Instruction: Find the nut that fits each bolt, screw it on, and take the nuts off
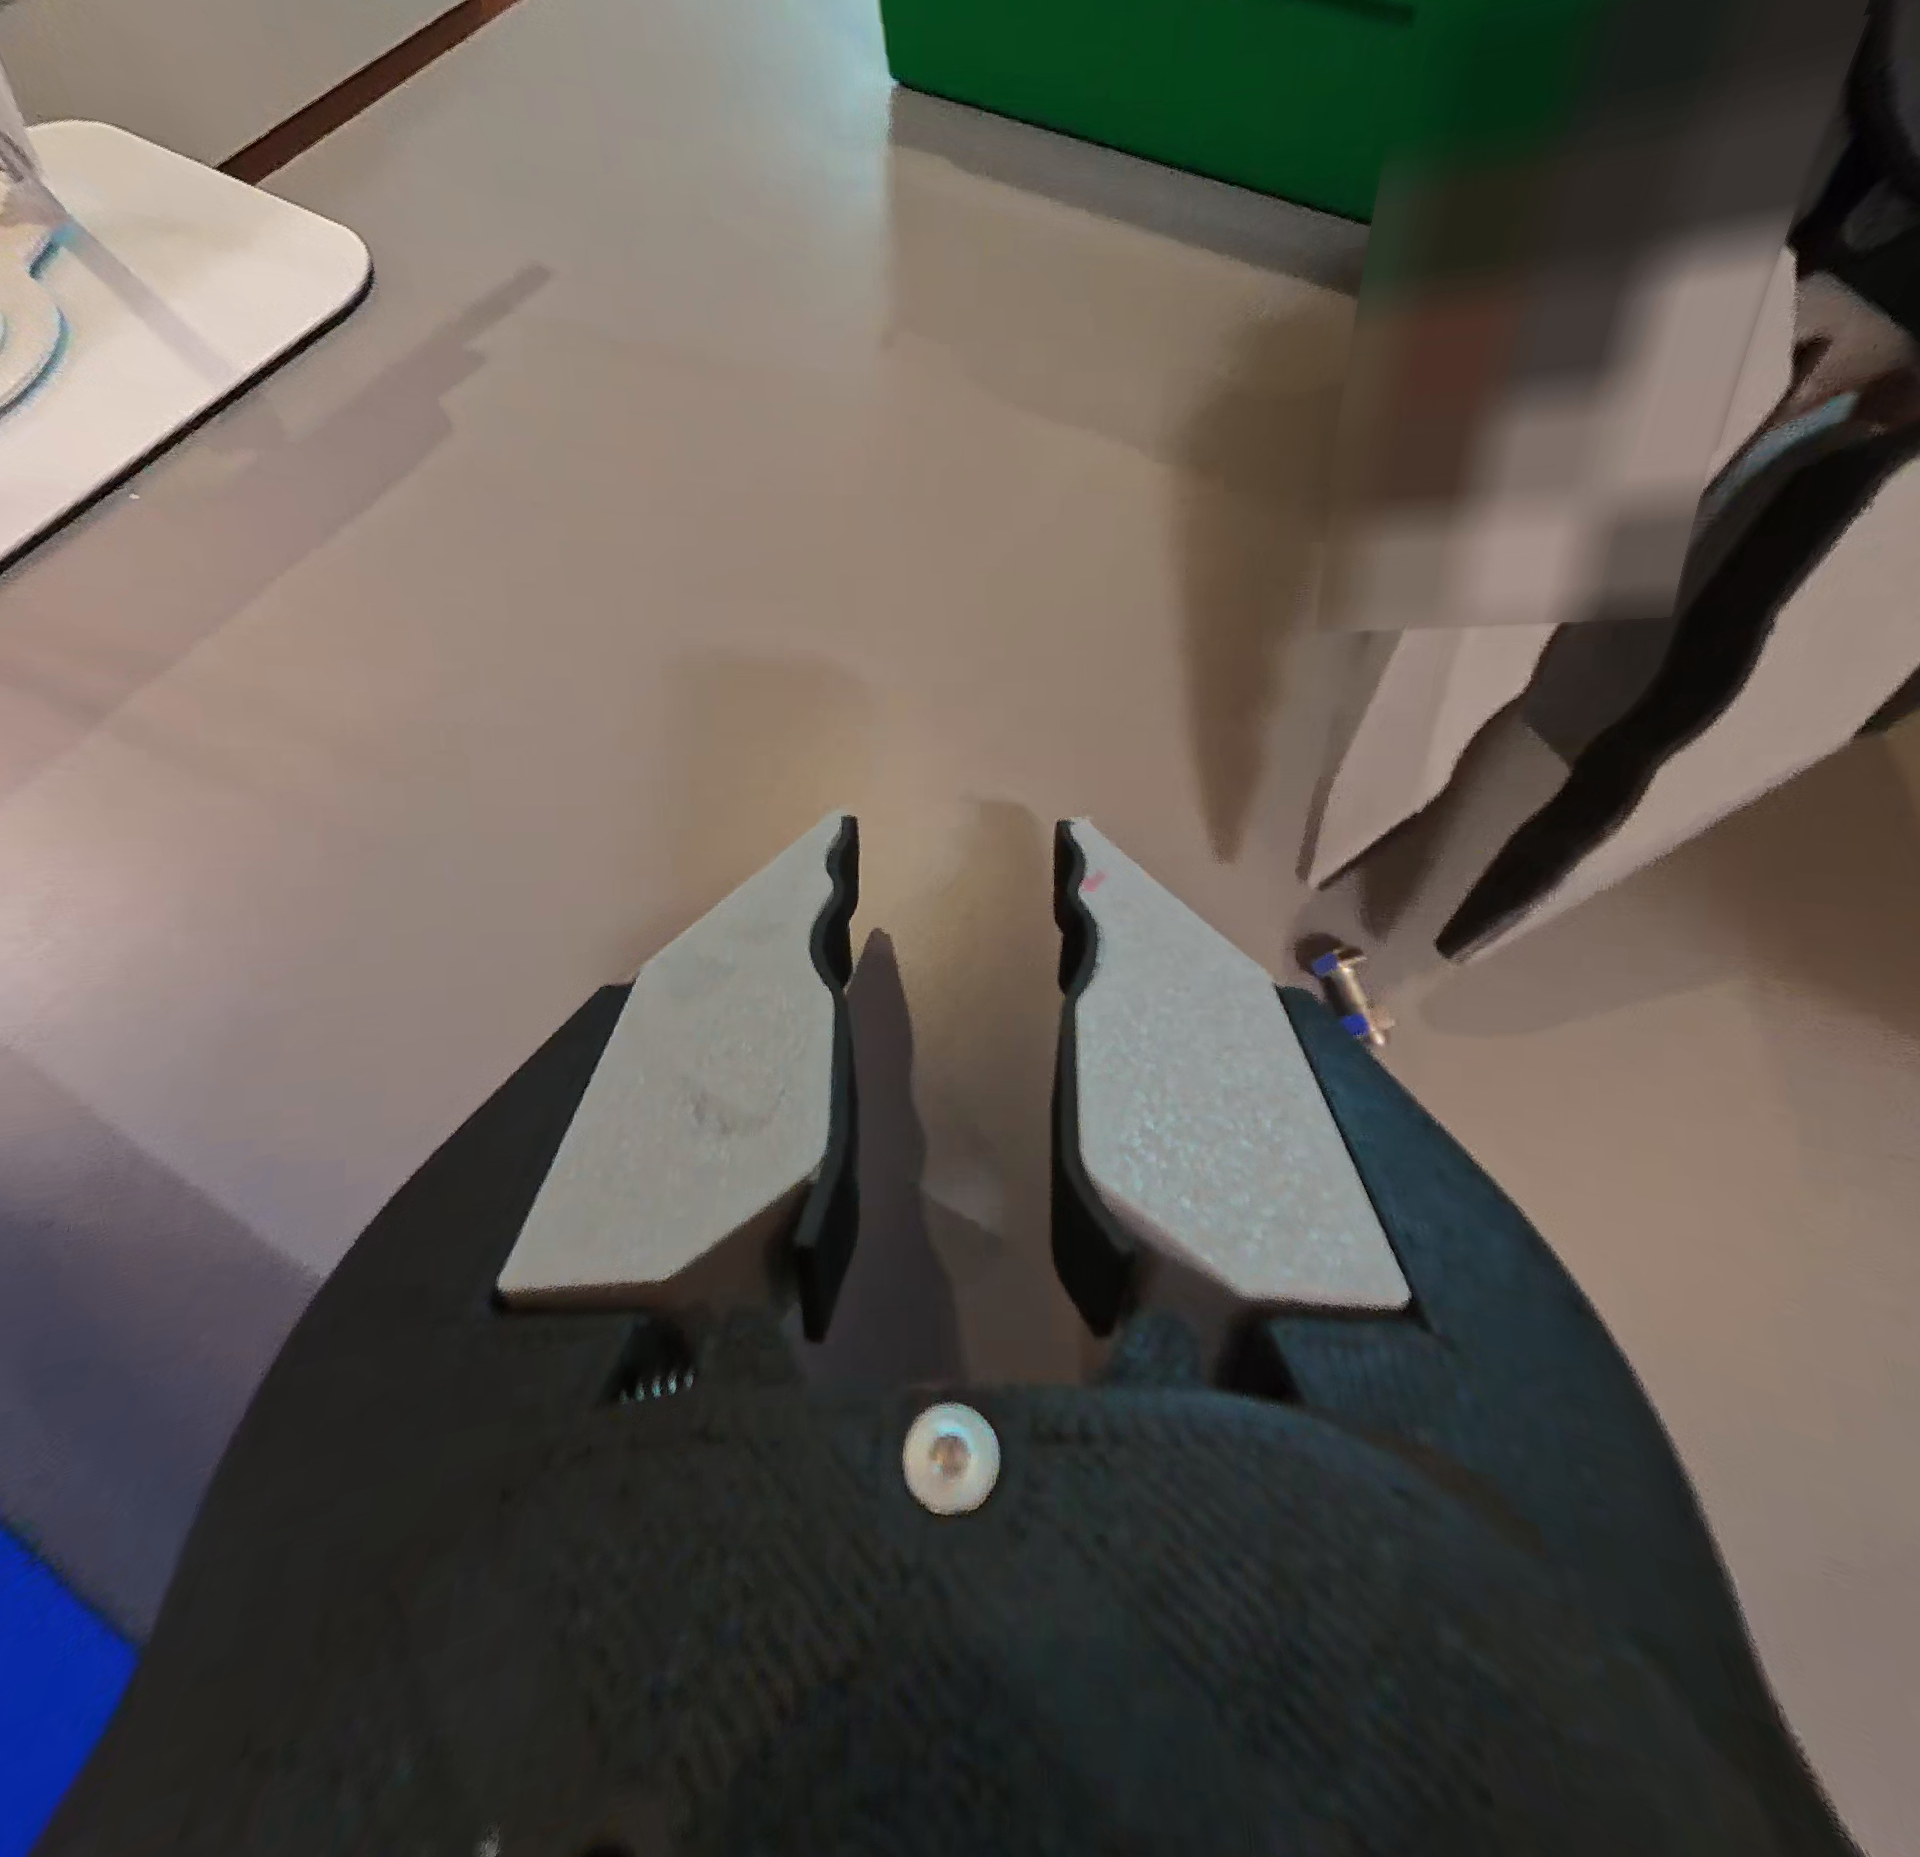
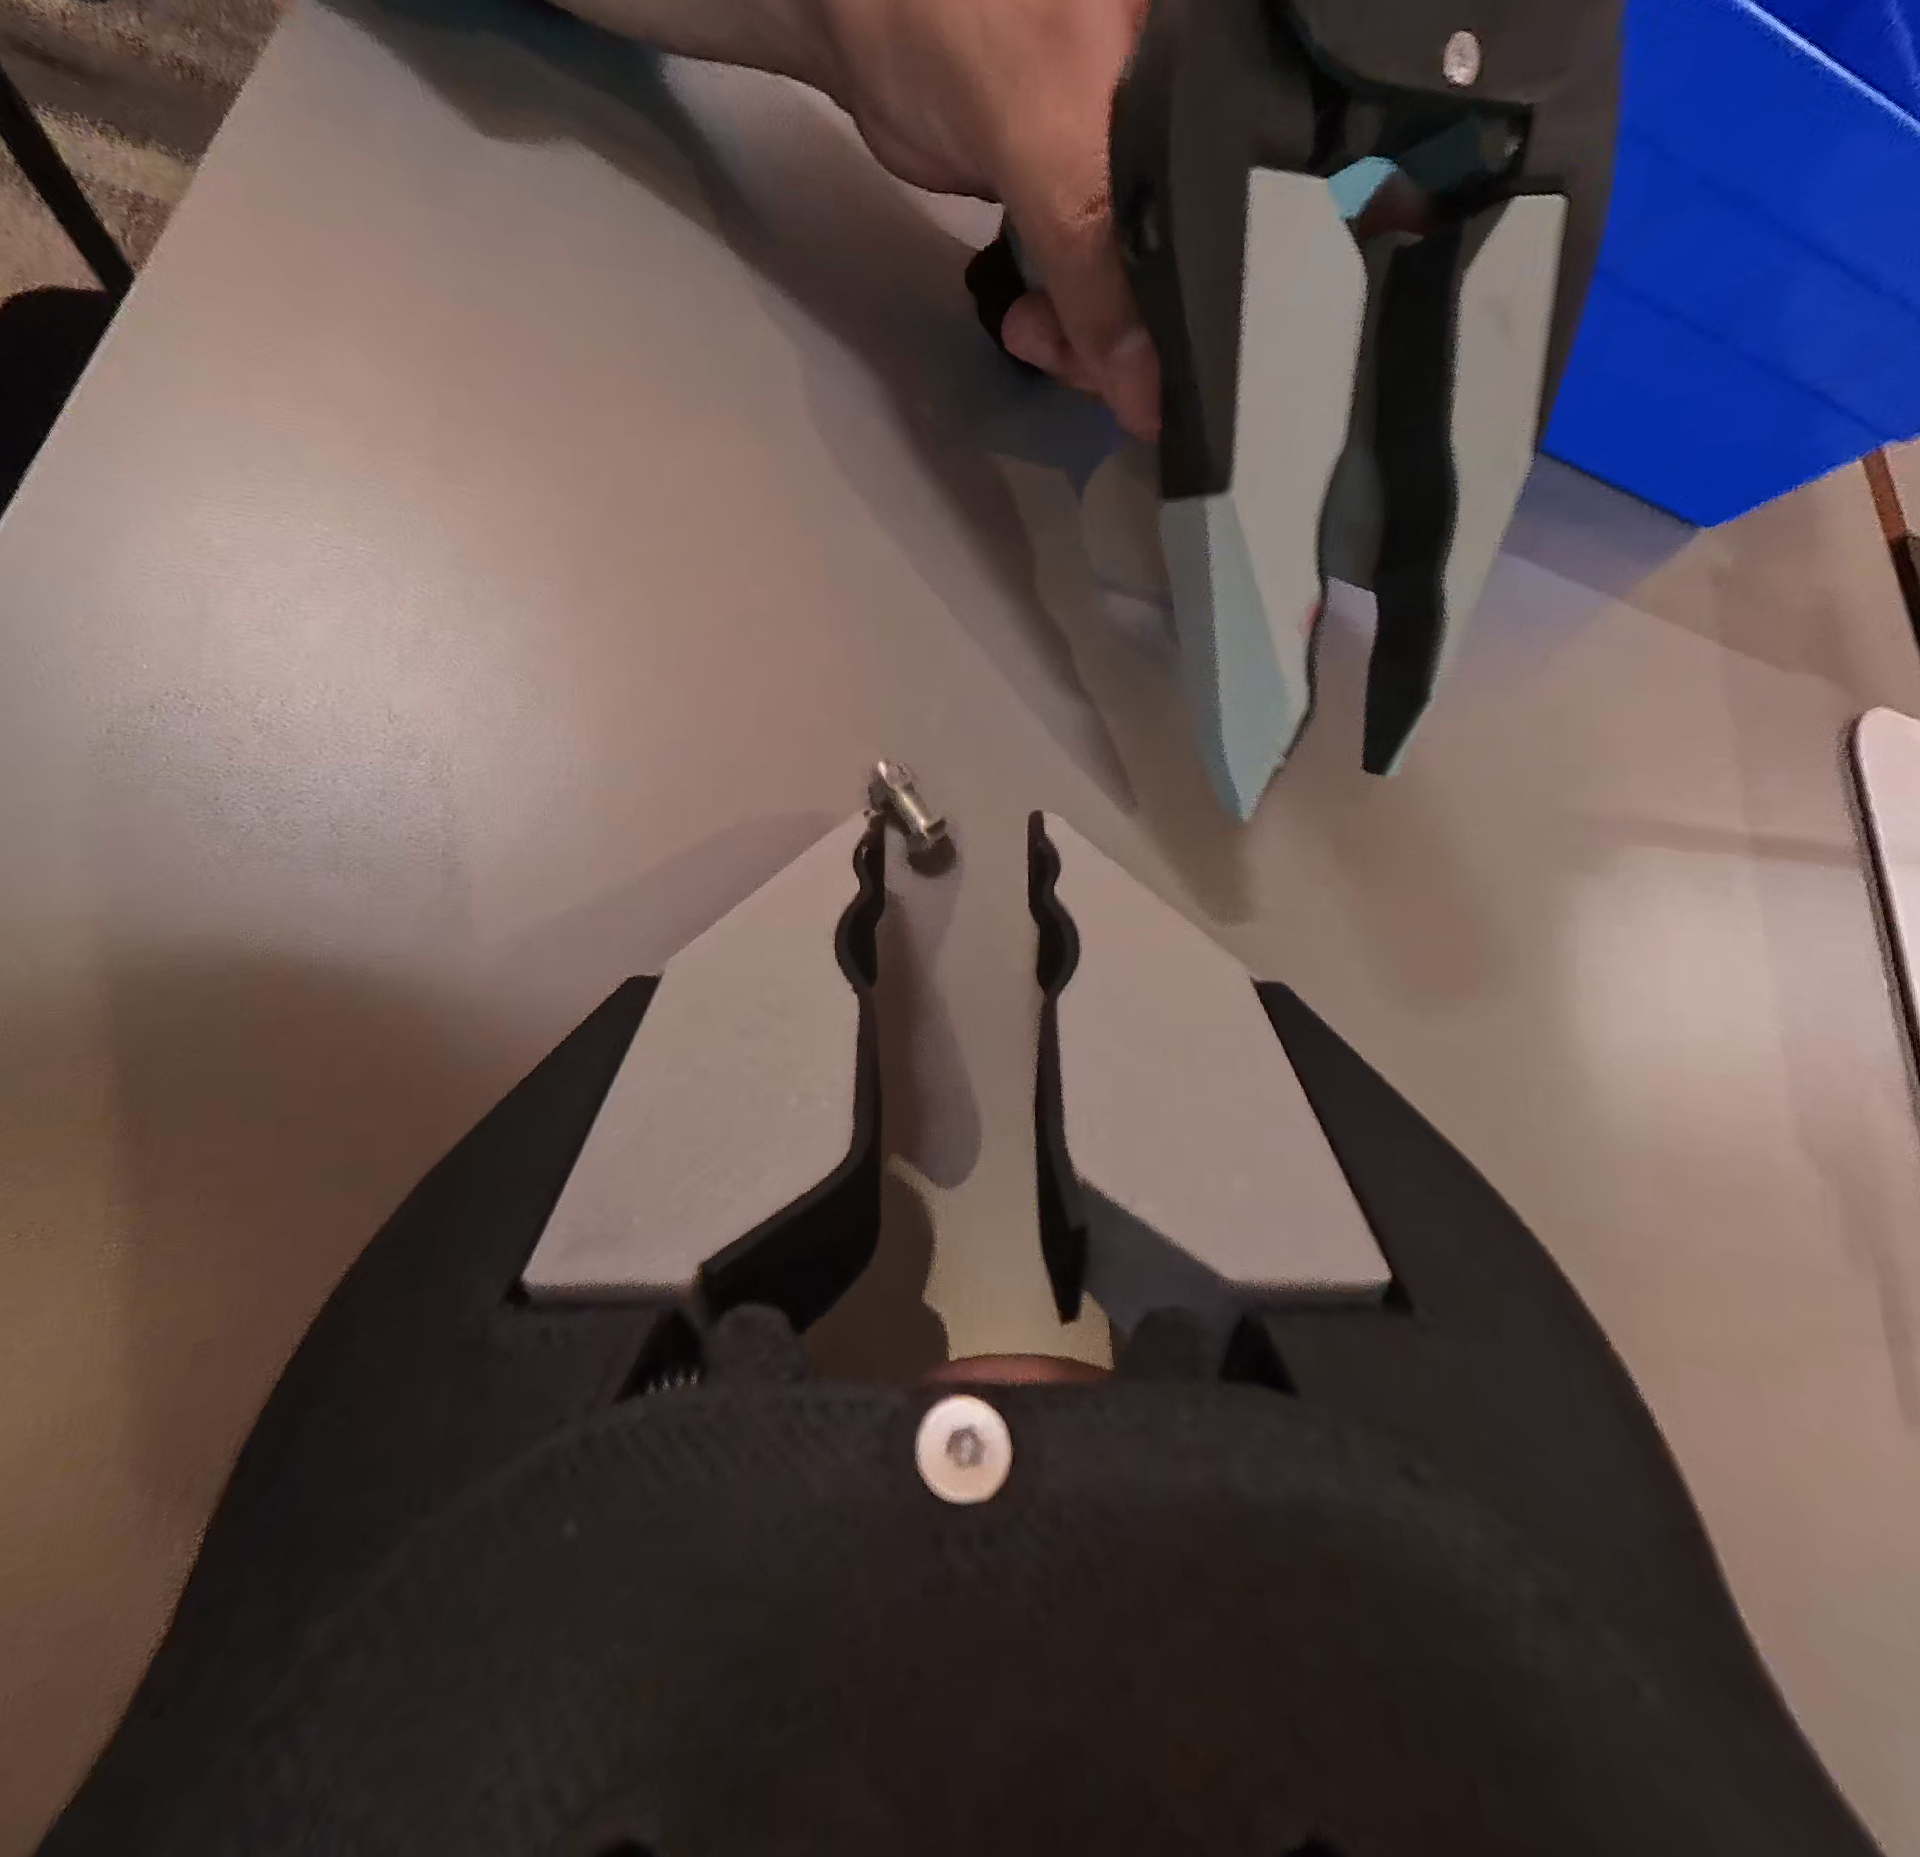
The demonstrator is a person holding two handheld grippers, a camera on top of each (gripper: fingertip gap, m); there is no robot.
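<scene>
The small silver steel bolt [image 2: 906, 816] lies on the grey table [image 2: 416, 560] at the right gripper [image 2: 951, 831]'s fingertips. Both it and the left gripper [image 1: 956, 841] are released, empty. Nudged by the fingertip beside it, it may roll away.

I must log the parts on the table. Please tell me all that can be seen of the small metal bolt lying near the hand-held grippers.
The bolt is small and silvery, it looks like steel, and it lies on its side on the grey table, alone. In the left wrist view blue marks show on it; whether a nut sits on it is too small to tell. It rests just ahead of the right hand-held gripper, close to its left fingertip; contact cannot be told. Both that and the left hand-held gripper are open and hold nothing.
</scene>
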